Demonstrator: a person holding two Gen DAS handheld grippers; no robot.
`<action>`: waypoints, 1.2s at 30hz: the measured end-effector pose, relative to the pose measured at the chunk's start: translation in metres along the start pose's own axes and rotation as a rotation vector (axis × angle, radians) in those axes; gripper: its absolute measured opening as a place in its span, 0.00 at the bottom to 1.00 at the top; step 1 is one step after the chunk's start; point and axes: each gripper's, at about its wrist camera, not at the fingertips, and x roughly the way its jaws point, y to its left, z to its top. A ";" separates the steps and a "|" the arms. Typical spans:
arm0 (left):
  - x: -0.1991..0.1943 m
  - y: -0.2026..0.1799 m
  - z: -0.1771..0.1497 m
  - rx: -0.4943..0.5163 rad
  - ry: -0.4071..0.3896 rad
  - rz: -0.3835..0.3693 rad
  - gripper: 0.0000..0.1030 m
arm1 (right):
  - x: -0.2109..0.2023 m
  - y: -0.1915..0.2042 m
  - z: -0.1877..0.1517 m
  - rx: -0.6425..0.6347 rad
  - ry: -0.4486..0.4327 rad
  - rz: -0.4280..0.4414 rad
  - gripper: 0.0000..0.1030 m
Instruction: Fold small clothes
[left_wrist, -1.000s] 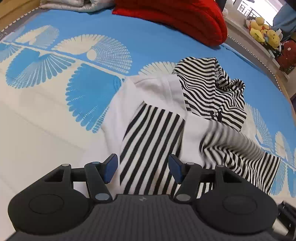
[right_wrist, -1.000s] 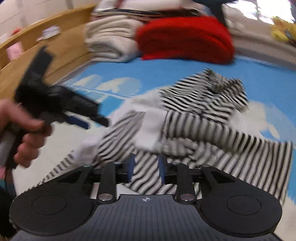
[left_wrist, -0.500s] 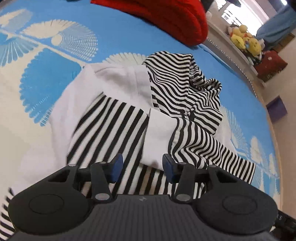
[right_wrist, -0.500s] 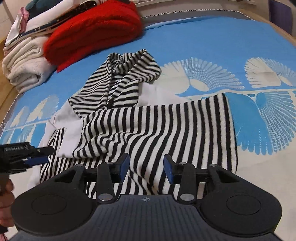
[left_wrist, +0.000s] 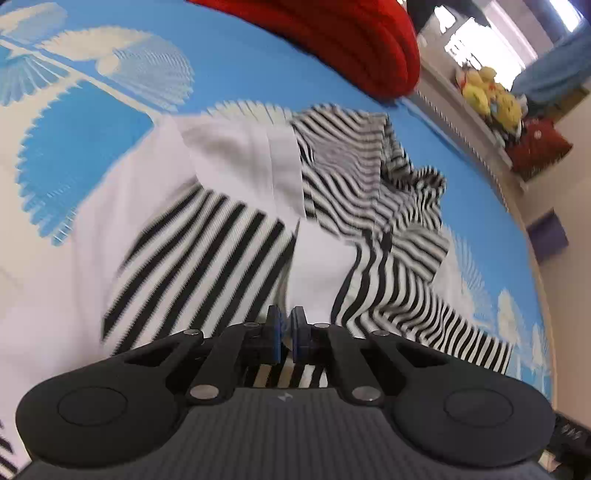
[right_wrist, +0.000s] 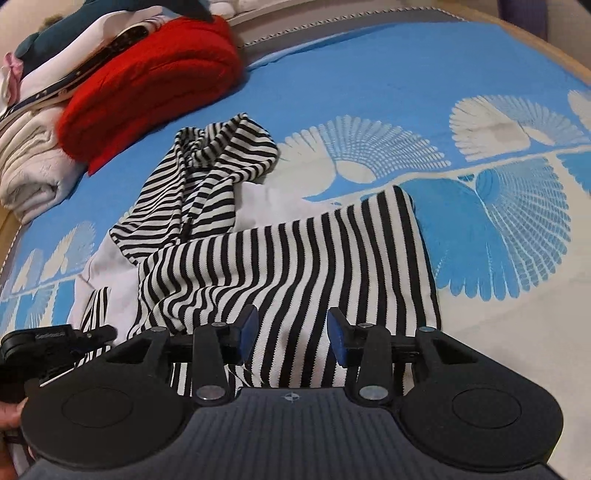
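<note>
A crumpled black-and-white striped garment (left_wrist: 221, 236) with plain white panels lies on the blue patterned bedspread (left_wrist: 240, 62). My left gripper (left_wrist: 286, 330) is low over the garment's near edge, its blue pads pinched together on a fold of the fabric. In the right wrist view the striped sleeve (right_wrist: 314, 258) stretches toward the right, and my right gripper (right_wrist: 291, 332) hovers open just above it with nothing pressed between its pads. The left gripper (right_wrist: 92, 332) shows at the left edge, held by a hand (right_wrist: 9, 413).
A folded red knit (right_wrist: 147, 81) and a stack of pale folded clothes (right_wrist: 29, 166) lie at the far side of the bed. Plush toys (left_wrist: 491, 96) sit on a ledge beyond. The bed's wooden edge (right_wrist: 554, 48) runs along the right.
The left gripper has dropped toward the garment and its jaws have closed on the fabric edge. The right gripper swung across and rolled, now over the striped sleeve, jaws slightly wider.
</note>
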 end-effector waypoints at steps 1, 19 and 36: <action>-0.009 -0.002 0.003 -0.006 -0.013 -0.011 0.05 | 0.001 -0.001 0.000 0.013 0.002 -0.002 0.42; -0.084 0.019 0.005 0.030 -0.081 0.272 0.21 | 0.035 -0.016 -0.019 0.163 0.128 -0.163 0.45; -0.040 0.056 -0.009 -0.023 0.155 0.320 0.32 | 0.026 0.012 -0.016 0.077 0.083 -0.144 0.58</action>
